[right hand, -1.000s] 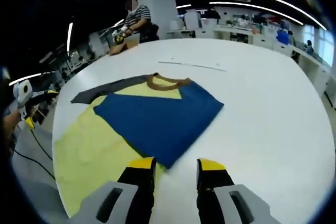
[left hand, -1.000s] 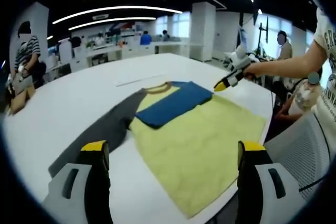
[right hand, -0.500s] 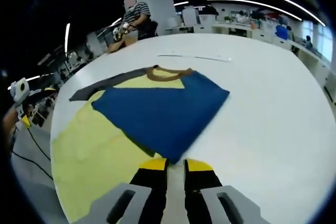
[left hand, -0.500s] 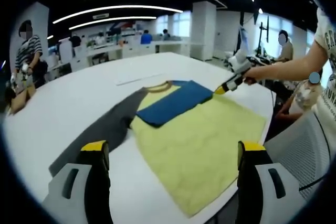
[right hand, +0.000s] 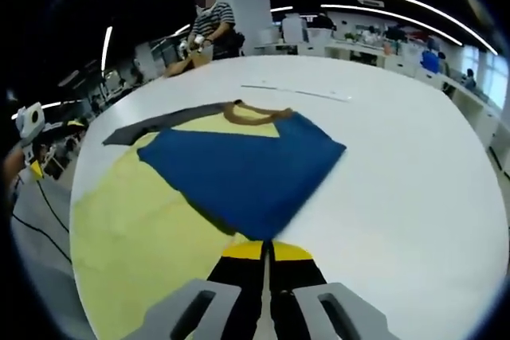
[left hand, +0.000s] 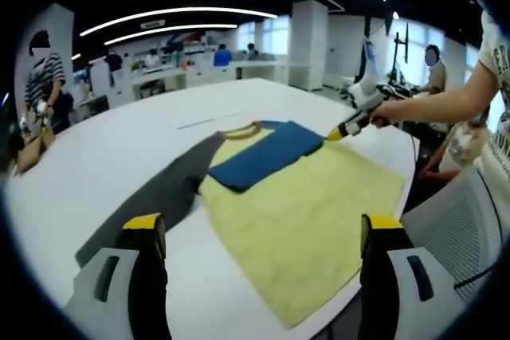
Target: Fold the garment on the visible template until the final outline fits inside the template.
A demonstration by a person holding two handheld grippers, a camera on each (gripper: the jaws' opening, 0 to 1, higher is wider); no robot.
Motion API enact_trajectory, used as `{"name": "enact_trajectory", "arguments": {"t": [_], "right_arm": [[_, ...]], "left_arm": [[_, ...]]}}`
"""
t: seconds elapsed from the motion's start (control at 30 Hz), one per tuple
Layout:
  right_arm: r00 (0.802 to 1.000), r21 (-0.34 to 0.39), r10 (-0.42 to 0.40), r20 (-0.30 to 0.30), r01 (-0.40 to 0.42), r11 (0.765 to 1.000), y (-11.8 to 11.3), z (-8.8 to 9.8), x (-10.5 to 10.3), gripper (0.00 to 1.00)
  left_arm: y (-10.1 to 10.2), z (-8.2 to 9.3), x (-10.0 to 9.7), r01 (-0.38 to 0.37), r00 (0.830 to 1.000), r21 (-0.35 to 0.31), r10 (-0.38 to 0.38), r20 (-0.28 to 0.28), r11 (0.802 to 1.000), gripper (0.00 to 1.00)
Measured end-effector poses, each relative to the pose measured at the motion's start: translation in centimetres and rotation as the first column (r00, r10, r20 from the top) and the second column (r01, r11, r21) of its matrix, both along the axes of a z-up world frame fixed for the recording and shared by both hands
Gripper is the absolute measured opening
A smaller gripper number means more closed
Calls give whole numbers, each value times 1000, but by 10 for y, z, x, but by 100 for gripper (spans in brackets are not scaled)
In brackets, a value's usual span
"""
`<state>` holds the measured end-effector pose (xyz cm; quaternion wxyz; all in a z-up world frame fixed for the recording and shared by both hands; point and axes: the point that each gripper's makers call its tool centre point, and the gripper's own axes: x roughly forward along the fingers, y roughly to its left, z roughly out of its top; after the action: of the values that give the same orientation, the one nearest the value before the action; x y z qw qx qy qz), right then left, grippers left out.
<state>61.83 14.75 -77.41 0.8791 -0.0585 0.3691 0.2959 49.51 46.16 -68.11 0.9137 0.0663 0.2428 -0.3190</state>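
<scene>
Across the white table [left hand: 96, 157] we see the garment [left hand: 303, 212], our right gripper [right hand: 266, 249] clenched at its blue sleeve [right hand: 247, 169] edge, our left gripper [left hand: 259, 232] released near its hem.

The shirt [left hand: 295, 205] lies flat on the big table [left hand: 96, 165]. One sleeve [right hand: 239, 169] is folded over onto the shirt's body. The other sleeve [left hand: 155, 197] lies spread out on the table. Past the collar [right hand: 255, 113], a thin strip [right hand: 299, 91] lies on the table. A person [right hand: 209, 25] stands behind the table's far edge.
</scene>
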Motion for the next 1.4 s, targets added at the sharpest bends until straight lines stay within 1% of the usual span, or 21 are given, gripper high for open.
{"name": "enact_trajectory", "arguments": {"t": [0.17, 0.27, 0.43, 0.6, 0.93, 1.4], "right_arm": [[1000, -21, -7, 9, 7, 1000, -6, 2, 3, 0], [1000, -63, 2, 22, -1, 998, -12, 2, 5, 0], [1000, -73, 1, 21, 1, 997, -15, 2, 5, 0], [1000, -112, -7, 19, 9, 994, -23, 0, 4, 0], [999, -128, -41, 13, 42, 991, -36, 0, 2, 0], [997, -129, -79, 3, 79, 989, -50, 0, 1, 0]], "left_arm": [[0, 0, 0, 0, 1000, 3, 0, 1, 1000, 99], [0, 0, 1, 0, 1000, 3, 0, 1, 1000, 99], [0, -2, 0, 0, 1000, 7, 0, -3, 1000, 99], [-1, -2, 0, 0, 1000, 5, 0, -1, 1000, 99], [-1, -1, 0, -2, 1000, 6, 2, 0, 1000, 99], [1, -1, 0, -7, 1000, 10, 7, -3, 1000, 99]]}}
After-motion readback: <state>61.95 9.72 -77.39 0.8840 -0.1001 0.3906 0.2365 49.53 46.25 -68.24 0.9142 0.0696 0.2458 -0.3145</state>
